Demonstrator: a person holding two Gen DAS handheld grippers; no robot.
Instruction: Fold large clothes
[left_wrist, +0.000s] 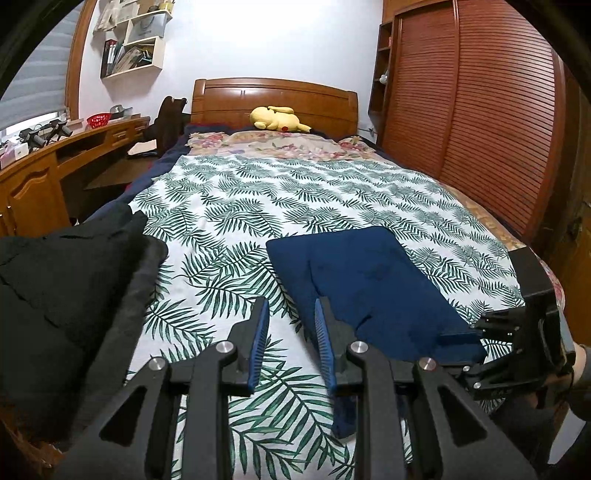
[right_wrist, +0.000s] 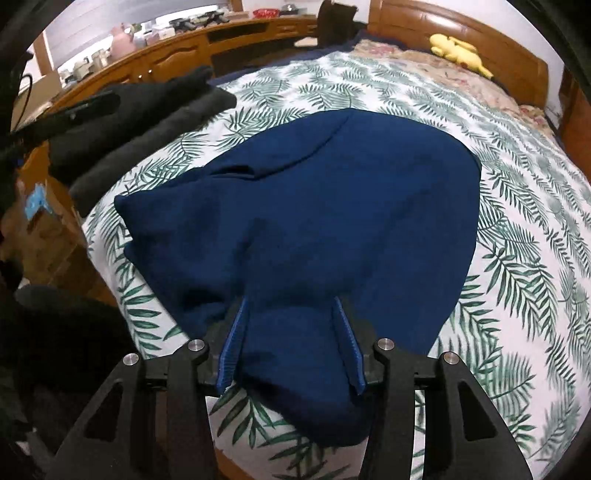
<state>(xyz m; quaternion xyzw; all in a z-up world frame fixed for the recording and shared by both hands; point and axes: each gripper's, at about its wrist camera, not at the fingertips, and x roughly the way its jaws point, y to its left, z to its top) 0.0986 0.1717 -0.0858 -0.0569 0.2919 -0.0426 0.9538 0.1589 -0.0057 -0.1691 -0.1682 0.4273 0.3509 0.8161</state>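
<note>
Navy garment (right_wrist: 314, 206) is lying folded on the bed (right_wrist: 517, 221), bunching between my right tool's (right_wrist: 291, 314) spread pads. My left tool (left_wrist: 290, 325) is hovering slightly parted, pinching nothing.

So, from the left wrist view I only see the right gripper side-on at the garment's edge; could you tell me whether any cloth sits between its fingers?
Observer: Yes, a bunch of the navy garment fills the gap between the right gripper's fingers, which stand wide apart.
Operator: Thank you. Where does that near end lie?
Observer: On the leaf-print bedspread, close to its near edge.
Operator: And the garment's side nearer my gripper?
Observer: A rumpled corner sticks out there, toward the black clothes.
</note>
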